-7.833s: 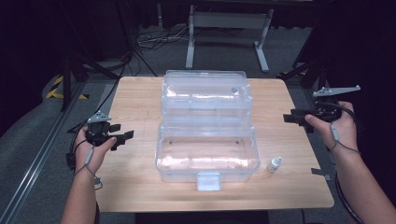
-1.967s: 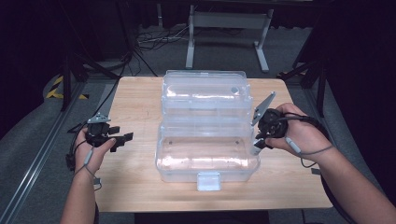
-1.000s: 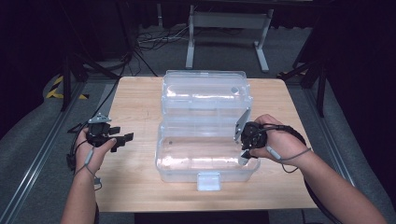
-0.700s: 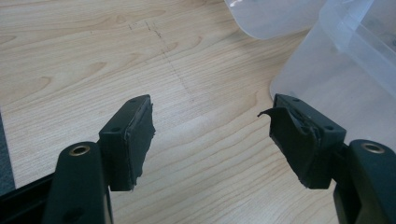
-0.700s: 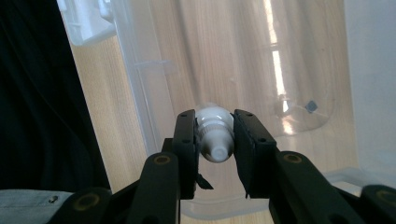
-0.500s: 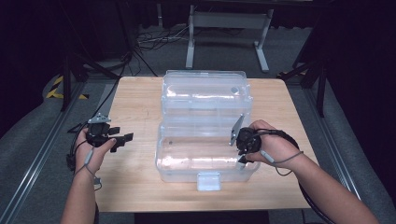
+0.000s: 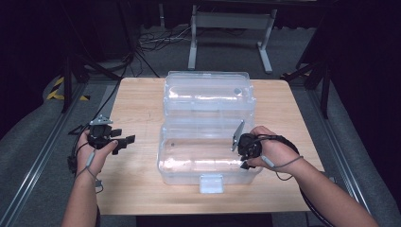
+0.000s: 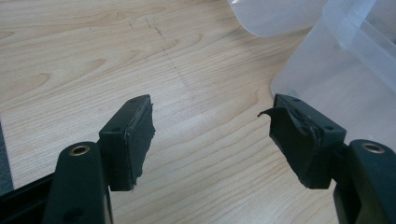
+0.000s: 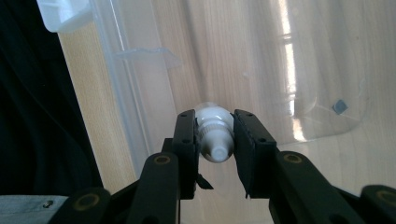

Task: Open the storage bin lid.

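A clear plastic box (image 7: pixel 189 158) stands open in the middle of the wooden table (image 7: pixel 137 189), its lid (image 7: pixel 205 94) folded back behind it. My right gripper (image 7: pixel 243 152) hangs low over the box's right end, pointing down into it. In the right gripper view its jaws (image 9: pixel 215 119) are shut on a small white bottle (image 9: pixel 215 140), with the box's clear floor and wall (image 9: pixel 135 93) below. My left gripper (image 7: pixel 124 140) is held over the table left of the box, open and with nothing between its pads (image 8: pixel 210 140). The box's corner (image 8: pixel 345 70) lies just beyond it.
A white latch tab (image 7: pixel 211 183) sticks out from the box's front edge. Bare table lies on both sides of the box. Beyond the table's far edge are a metal stand (image 7: pixel 231 21) and cables on the floor.
The bottle that stood on the table right of the box is now in my right gripper, which has moved left over the box and sunk lower. The left hand has stayed put.
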`<state>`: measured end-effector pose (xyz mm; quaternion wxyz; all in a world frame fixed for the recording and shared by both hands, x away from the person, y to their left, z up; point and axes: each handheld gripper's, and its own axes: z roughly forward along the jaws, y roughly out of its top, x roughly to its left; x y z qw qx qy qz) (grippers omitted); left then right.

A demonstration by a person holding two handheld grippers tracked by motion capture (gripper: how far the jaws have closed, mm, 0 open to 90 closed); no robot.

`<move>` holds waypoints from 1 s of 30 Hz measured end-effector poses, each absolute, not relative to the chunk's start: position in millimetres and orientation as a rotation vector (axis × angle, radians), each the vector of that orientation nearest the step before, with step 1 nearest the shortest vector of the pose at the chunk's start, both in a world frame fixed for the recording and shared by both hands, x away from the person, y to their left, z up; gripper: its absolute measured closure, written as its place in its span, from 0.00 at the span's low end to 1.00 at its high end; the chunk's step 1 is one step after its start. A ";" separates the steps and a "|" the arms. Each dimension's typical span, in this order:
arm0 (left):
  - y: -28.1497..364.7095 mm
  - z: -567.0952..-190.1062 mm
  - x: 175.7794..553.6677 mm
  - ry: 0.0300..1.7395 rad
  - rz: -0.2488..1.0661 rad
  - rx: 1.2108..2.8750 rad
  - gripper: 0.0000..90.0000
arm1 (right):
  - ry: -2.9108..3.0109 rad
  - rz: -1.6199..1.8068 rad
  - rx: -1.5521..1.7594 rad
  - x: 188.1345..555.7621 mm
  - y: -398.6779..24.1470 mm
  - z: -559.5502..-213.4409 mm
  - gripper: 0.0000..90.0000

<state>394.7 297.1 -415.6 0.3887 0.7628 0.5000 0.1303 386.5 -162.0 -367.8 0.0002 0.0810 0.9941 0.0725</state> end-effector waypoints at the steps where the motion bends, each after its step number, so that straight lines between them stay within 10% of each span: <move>1: 297.1 -415.6 394.6 1.273 0.331 1.939 0.35 | 3.127 0.225 0.258 386.9 -162.0 -368.8 0.79; 30: 296.8 -416.4 394.8 1.277 0.319 1.942 0.35 | 3.160 0.197 0.269 392.2 -163.5 -386.7 0.79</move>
